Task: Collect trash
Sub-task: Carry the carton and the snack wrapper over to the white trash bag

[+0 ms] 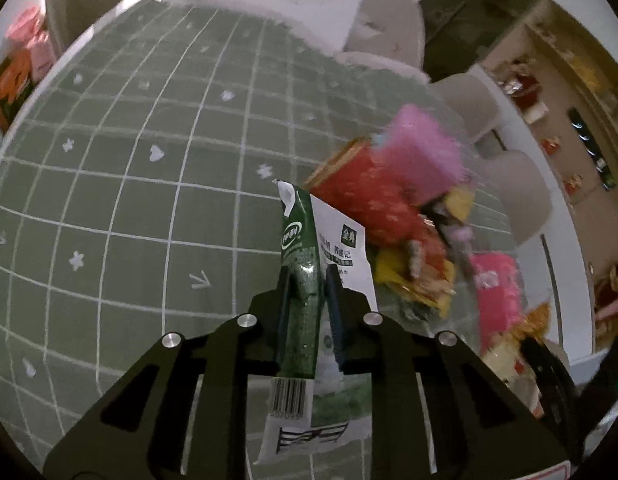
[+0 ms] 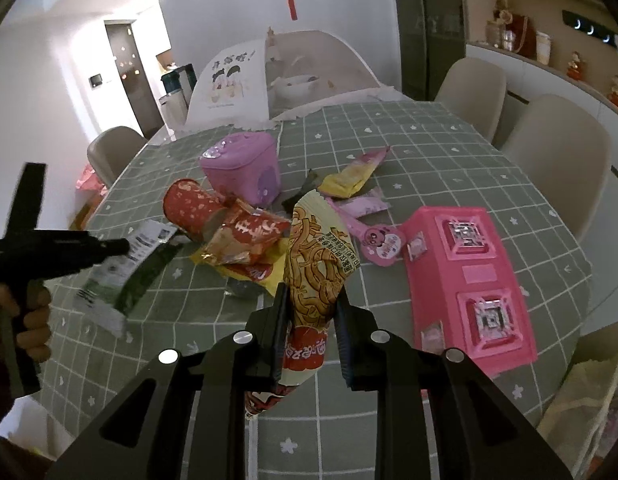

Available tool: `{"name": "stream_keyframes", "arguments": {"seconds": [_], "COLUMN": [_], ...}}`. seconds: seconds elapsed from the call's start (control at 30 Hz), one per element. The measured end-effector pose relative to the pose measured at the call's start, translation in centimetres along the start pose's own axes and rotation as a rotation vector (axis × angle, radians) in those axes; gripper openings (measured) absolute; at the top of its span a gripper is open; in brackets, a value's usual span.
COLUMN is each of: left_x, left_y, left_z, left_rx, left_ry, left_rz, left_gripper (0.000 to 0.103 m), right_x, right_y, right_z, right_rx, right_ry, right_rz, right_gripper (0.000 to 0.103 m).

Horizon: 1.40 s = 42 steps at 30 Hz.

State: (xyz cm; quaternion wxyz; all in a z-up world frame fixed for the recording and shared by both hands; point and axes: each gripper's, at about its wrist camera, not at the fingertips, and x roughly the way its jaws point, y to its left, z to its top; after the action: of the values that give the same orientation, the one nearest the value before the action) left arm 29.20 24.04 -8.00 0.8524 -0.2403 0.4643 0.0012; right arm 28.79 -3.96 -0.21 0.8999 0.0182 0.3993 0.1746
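Note:
My left gripper (image 1: pixel 309 276) is shut on a green and white milk pouch (image 1: pixel 305 280), held above the green checked tablecloth (image 1: pixel 129 200). In the right wrist view the left gripper (image 2: pixel 123 246) shows at the left with the same pouch (image 2: pixel 121 276). My right gripper (image 2: pixel 309 300) is shut on a yellow and orange noodle snack wrapper (image 2: pixel 317 256). A pile of trash lies behind it: a red tube (image 2: pixel 191 208), red and yellow wrappers (image 2: pixel 245 244), a yellow wrapper (image 2: pixel 355 174) and pink wrappers (image 2: pixel 373 240).
A purple lidded box (image 2: pixel 243 166) stands behind the pile. A pink toy box (image 2: pixel 473 276) lies at the right. Beige chairs (image 2: pixel 557 160) ring the table. A pale bag (image 2: pixel 589 412) hangs at the lower right. A cartoon-printed bag (image 2: pixel 229 84) stands at the far end.

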Motion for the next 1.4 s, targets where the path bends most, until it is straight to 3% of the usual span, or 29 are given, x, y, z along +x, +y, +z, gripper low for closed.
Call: {"name": "stream_keyframes", "arguments": {"seconds": [0.13,0.53,0.8,1.03,1.4], "left_x": [-2.7,-6.3,-7.1,-6.1,-2.1], "left_y": [-2.2,-10.2,-18.2,-26.0,-38.7], "left_z": [-1.2,-4.7,-6.3,-8.9,-16.9], "left_rx": [0.068,0.229,0.368,0.481,0.640], "left_ry": [-0.063,-0.137,-0.186,-0.148,-0.014], "left_rz": [-0.017,-0.131,-0.241,-0.358,-0.536], "left_gripper": [0.017,0.017,0.017,0.017,0.017], "right_x": [-1.7,-8.0,-13.7,-19.8,-28.3], "right_y": [-0.1,-1.9,-6.7,-12.7,-21.7], "right_z": [-0.2,-0.2,-1.1,-3.3,-10.1], "right_rx": [-0.028,-0.054,-0.003,0.044,0.161], "right_ry": [-0.031,-0.142,-0.232,-0.292,-0.309], "right_rz": [0.001,-0.057,-0.164,-0.314,-0.539], "right_gripper": [0.022,0.022,0.022,0.022,0.022]}}
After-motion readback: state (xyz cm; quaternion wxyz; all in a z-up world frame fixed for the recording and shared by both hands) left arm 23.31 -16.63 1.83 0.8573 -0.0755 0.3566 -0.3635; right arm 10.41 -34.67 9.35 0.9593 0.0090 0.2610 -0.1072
